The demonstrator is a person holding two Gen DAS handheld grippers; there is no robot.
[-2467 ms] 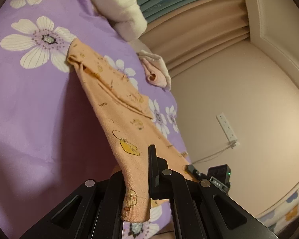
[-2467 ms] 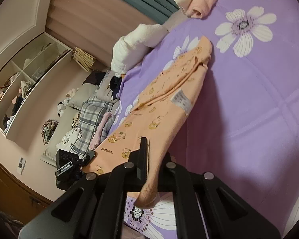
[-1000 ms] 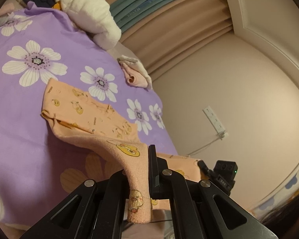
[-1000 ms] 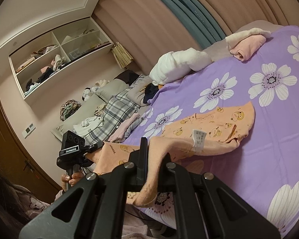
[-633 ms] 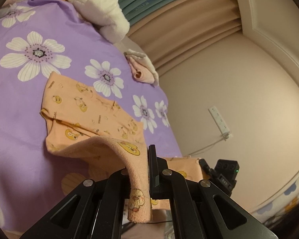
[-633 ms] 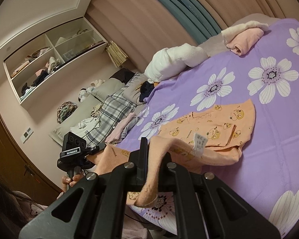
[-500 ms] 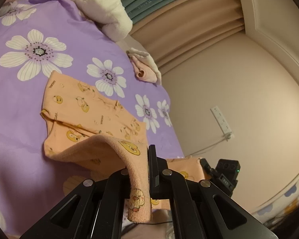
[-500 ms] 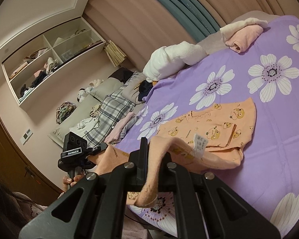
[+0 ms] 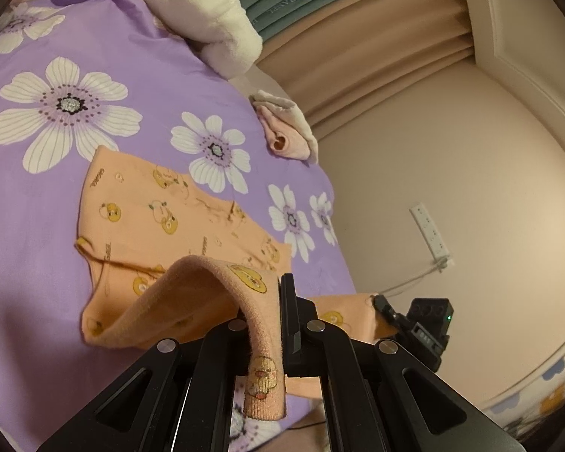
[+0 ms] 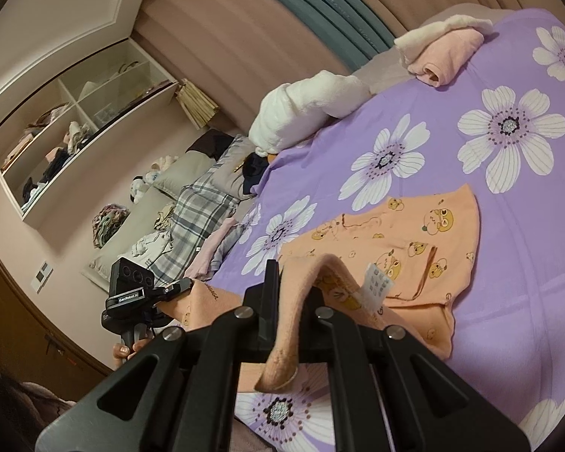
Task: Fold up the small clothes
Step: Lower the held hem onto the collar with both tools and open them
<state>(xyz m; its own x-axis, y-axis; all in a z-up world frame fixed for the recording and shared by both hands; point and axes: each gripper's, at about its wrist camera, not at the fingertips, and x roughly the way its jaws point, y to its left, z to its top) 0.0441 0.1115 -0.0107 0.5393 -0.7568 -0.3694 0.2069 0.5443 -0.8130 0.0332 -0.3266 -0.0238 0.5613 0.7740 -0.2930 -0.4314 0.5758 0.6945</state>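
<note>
Orange garment (image 9: 150, 222) with yellow cartoon print lies on the bed's purple flowered sheet (image 9: 30, 203), far part flat, near edge lifted off the sheet and doubled back over the flat part. Left claw (image 9: 280, 324) clamped tight on one lifted corner; the ribbed hem runs between its jaws and hangs down past them toward the camera. Right claw (image 10: 282, 301) likewise closed on the other lifted corner, with the cloth end drooping below the jaws in the right wrist view. The garment (image 10: 406, 248) sags in a fold between the two claws; a white care label (image 10: 376, 286) stands up from the raised fold just right of the right claw. In the right wrist view, the left claw's body (image 10: 132, 290) shows at lower left with the garment corner in its tip, and fingers of a hand (image 10: 126, 350) wrap its handle. In the left wrist view, the right claw's body (image 9: 422, 324) sits at lower right, also touching the cloth edge. Farther up the bed: a white rolled blanket (image 9: 207, 11) and a small pink and white rolled garment (image 9: 286, 135), both well apart from the orange one. Plaid bedding (image 10: 196, 218) and a wall shelf (image 10: 75, 128) with clothes appear at left in the right wrist view. Curtains (image 9: 358, 37) behind the bed.
</note>
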